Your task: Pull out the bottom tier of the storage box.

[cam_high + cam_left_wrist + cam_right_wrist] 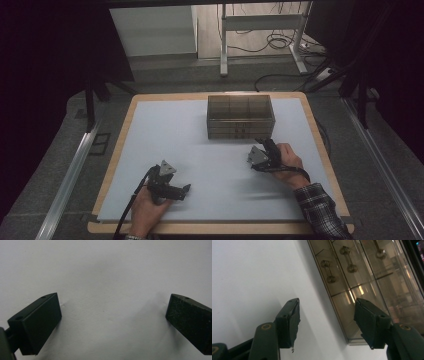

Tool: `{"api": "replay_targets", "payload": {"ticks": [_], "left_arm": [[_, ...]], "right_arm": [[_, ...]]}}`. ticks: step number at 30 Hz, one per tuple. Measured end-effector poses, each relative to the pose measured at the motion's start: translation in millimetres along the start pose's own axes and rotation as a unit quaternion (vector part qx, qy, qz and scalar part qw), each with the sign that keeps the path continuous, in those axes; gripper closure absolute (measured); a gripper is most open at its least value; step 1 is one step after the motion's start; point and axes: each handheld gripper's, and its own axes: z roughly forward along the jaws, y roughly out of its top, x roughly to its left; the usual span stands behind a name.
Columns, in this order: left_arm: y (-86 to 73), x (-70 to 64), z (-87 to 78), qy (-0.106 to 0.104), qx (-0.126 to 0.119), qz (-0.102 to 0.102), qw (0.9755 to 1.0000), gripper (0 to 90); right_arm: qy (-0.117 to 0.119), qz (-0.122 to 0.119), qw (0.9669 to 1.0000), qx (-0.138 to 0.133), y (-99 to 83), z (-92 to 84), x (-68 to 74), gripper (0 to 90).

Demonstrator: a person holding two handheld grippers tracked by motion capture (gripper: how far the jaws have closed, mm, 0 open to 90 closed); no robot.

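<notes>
The right gripper [263,143] is approaching the smoky transparent plastic drawer box [240,116], which sits toward the far middle of the white table mat [165,135]. For a clean pull, it should line up squarely on 1 barbell-shaped drawer handle [328,271]. Its jaws stand spread, nothing between them, tilted toward the box front. The left gripper [186,189] rests low near the front edge, jaws wide apart.

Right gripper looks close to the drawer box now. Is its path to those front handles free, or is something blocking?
Probably yes. The right gripper sits just in front of the drawer box, jaws open with nothing between them, and its own view shows bare mat up to the handles. The left gripper rests well aside.
</notes>
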Motion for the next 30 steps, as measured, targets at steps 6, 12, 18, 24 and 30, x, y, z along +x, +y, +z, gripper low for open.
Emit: {"api": "replay_targets", "payload": {"ticks": [6, 12, 18, 24, 30], "left_arm": [[0.0, 0.0, 0.0, 0.0, 0.0, 0.0, 1.0, 0.0], [0.0, 0.0, 0.0, 0.0, 0.0, 0.0, 1.0, 0.0], [0.0, 0.0, 0.0, 0.0, 0.0, 0.0, 1.0, 0.0], [-0.1, 0.0, 0.0, 0.0, -0.001, 0.0, 1.0, 0.0], [-0.1, 0.0, 0.0, 0.0, -0.001, 0.0, 1.0, 0.0]], "right_arm": [[-0.017, -0.032, 0.9993, 0.007, 6.7, 9.6, 4.7, 41.9], [-0.035, -0.063, 0.9973, 0.014, 13.7, 18.1, 8.9, 44.9], [-0.058, -0.098, 0.9933, 0.024, 20.0, 25.8, 11.4, 48.4], [-0.084, -0.139, 0.9859, 0.04, 26.4, 35.0, 15.3, 51.9], [-0.096, -0.174, 0.9787, 0.05, 32.3, 46.1, 20.3, 56.2]]}}
